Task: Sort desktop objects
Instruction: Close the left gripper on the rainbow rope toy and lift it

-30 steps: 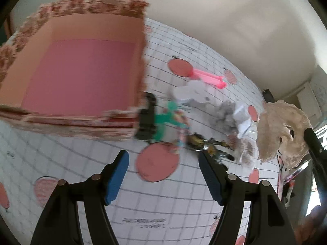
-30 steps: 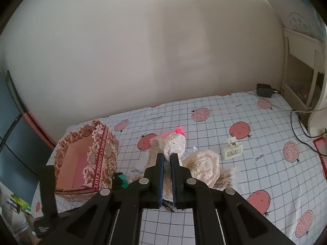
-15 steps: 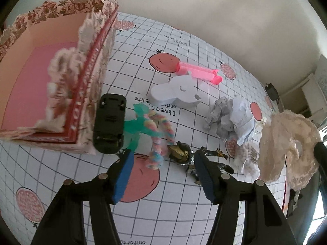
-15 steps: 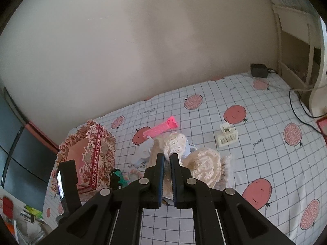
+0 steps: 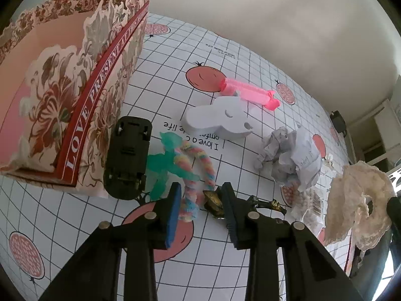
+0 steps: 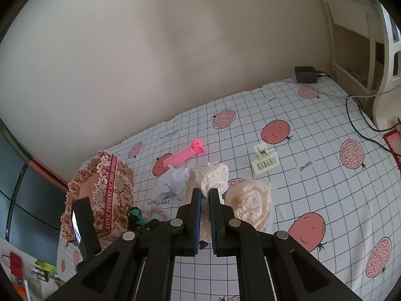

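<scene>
My left gripper [image 5: 201, 208] hangs low over the toys beside the floral box [image 5: 75, 100]. Its jaws are closing, with the lower end of a pastel fuzzy loop [image 5: 198, 165] and a small gold-and-black figure [image 5: 213, 200] between the blue pads; I see no firm pinch. A teal figure [image 5: 165, 165] and an upturned black toy car [image 5: 127, 160] lie just left of them. My right gripper [image 6: 205, 197] is shut on a cream lace cloth [image 6: 210, 178], held up off the table. That lace cloth [image 5: 356, 200] also shows at the right of the left wrist view.
On the checked fruit-print tablecloth [image 6: 313, 175] lie a white cloud-shaped piece [image 5: 220, 118], a pink clip [image 5: 248, 92], crumpled paper [image 5: 288, 155] and a small white plastic holder [image 6: 265, 160]. A black adapter [image 6: 305, 74] and cables sit at the far right by a white shelf.
My left gripper came off the box's opening, down and right to the toys, and its jaws narrowed around the pastel loop and gold figure. The right gripper kept the lace and rolled slightly.
</scene>
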A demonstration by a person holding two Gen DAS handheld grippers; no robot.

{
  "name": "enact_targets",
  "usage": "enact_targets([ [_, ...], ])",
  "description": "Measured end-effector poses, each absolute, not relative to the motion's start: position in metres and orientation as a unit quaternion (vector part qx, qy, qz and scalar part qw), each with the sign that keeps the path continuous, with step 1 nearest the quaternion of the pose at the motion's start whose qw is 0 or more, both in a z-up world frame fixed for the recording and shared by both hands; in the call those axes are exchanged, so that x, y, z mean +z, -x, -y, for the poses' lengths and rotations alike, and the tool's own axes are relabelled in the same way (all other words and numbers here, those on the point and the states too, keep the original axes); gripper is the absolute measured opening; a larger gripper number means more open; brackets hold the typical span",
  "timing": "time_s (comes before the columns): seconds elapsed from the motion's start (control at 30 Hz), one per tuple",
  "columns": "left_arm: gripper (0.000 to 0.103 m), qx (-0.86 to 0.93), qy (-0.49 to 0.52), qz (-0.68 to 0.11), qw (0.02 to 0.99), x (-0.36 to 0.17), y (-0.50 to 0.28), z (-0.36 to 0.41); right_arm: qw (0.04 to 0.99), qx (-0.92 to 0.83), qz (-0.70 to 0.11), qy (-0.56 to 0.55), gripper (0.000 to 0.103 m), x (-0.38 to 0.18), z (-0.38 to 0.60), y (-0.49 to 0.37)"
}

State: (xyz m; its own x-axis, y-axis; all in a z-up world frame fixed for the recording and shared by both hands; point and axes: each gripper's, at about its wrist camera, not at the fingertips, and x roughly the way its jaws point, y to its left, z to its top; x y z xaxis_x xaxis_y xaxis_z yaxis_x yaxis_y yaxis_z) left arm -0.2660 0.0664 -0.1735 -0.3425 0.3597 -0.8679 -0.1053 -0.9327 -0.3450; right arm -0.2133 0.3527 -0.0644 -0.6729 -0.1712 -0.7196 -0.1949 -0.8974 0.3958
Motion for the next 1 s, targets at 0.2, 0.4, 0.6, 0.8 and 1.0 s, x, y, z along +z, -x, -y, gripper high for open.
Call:
enact_targets([
  [0.2, 0.033, 0.799, 0.561, 0.168, 0.140, -0.181, 0.270, -0.056, 0.004, 0.887, -0.224, 0.405, 0.007, -0.064, -0.350, 0.213],
  [0.4, 0.021, 0.794, 0.559, 0.198, 0.136, -0.184, 0.272, -0.051, 0.000, 0.886, -0.219, 0.408, 0.007, -0.064, -0.347, 0.214],
  [0.6, 0.021, 0.795, 0.566, 0.177, 0.128, -0.187, 0.272, -0.055, -0.002, 0.886, -0.216, 0.411, 0.007, -0.066, -0.345, 0.215],
  [0.8, 0.008, 0.791, 0.572, 0.175, 0.131, -0.190, 0.272, -0.056, -0.001, 0.887, -0.217, 0.409, 0.007, -0.065, -0.346, 0.214],
  [1.0, 0.007, 0.793, 0.563, 0.176, 0.151, -0.179, 0.270, -0.059, 0.000, 0.889, -0.217, 0.403, 0.007, -0.060, -0.347, 0.212],
])
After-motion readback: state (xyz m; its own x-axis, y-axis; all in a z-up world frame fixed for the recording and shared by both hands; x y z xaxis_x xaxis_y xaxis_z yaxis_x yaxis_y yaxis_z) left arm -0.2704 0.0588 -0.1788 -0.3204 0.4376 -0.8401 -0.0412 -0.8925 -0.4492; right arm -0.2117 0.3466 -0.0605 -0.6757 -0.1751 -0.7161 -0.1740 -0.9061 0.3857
